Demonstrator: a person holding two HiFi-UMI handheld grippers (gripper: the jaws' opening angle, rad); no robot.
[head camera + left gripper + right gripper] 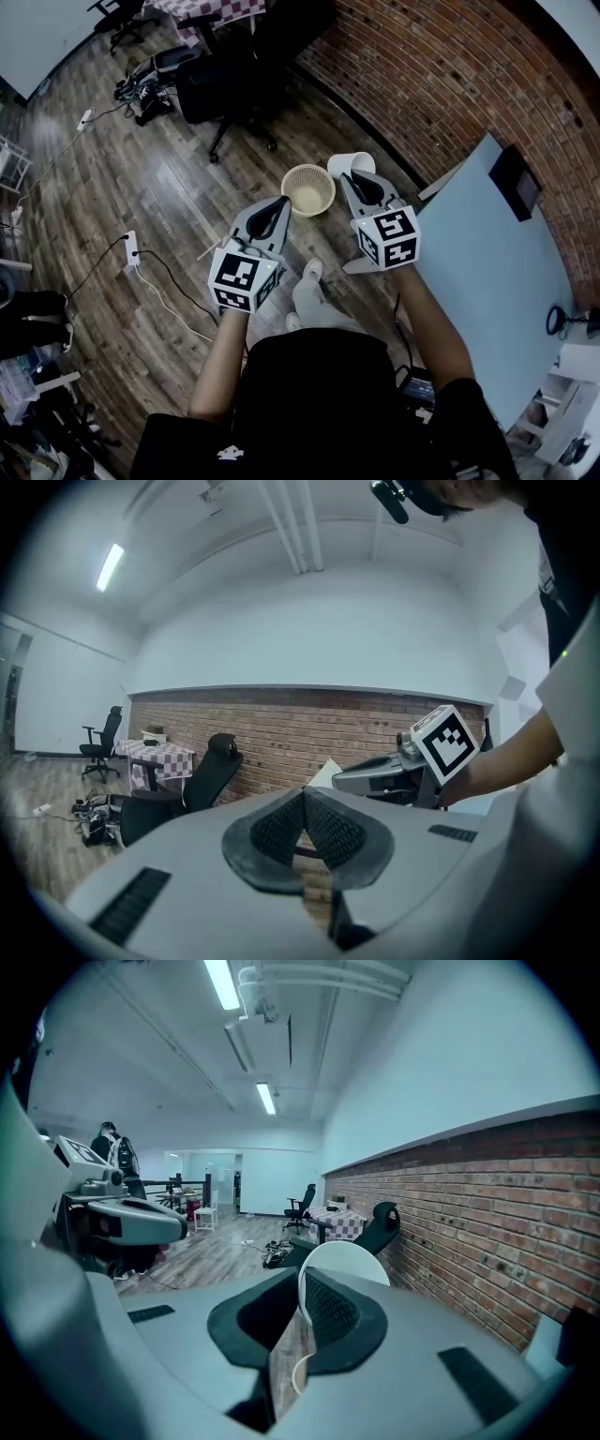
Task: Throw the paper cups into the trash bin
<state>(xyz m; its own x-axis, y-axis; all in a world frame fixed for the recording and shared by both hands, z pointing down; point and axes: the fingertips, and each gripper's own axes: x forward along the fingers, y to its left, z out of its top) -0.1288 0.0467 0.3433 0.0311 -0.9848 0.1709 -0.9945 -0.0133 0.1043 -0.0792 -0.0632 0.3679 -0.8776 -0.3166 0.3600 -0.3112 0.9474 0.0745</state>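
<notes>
In the head view a white paper cup [352, 164] hangs just right of the round beige trash bin [308, 189], which stands on the wooden floor. My right gripper [349, 179] is shut on the cup's wall. The right gripper view shows the cup [345, 1258] pinched between the pads by its rim, with the right gripper [300, 1290] pointing along the brick wall. My left gripper [284, 201] sits left of the bin, a little above it. Its pads meet with nothing between them in the left gripper view [302, 810].
A white table [487, 267] stands at the right against the brick wall [450, 75]. A black office chair [230, 84] is beyond the bin. A power strip [131, 248] and cables lie on the floor at left. The person's shoe [311, 274] is just behind the bin.
</notes>
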